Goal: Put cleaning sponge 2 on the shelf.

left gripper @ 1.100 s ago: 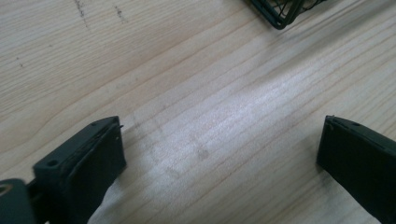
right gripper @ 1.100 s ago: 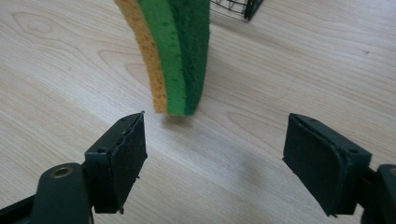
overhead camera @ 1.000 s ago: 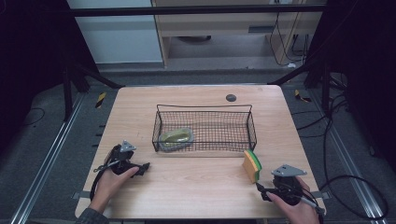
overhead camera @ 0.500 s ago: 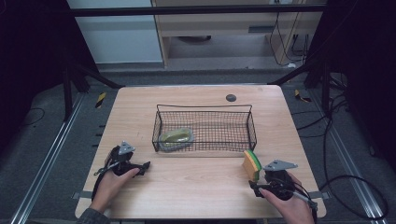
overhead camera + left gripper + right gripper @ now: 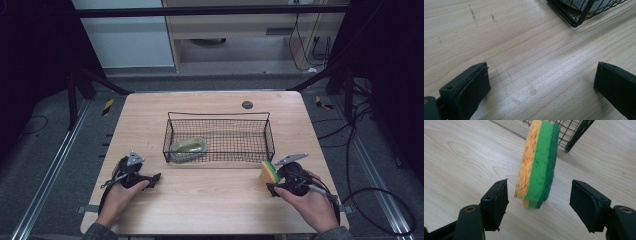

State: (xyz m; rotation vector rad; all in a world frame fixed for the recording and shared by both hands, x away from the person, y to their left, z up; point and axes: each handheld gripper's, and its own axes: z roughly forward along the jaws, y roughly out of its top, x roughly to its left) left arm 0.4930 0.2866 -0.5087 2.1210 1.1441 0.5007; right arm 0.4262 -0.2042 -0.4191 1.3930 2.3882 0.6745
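one sponge (image 5: 536,165), one basket (image 5: 220,150), two tools

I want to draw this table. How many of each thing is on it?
Wire basket: 1
Sponge: 1
Greenish thing in the basket: 1
Small dark disc: 1
Grippers: 2, left and right
Total: 6

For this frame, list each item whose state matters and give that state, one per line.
Sponge: standing on edge on the table, between the open jaws, not gripped.
Wire basket: upright, holding a greenish object.
Right tongs: open around the sponge.
Left tongs: open, holding nothing, over bare table.
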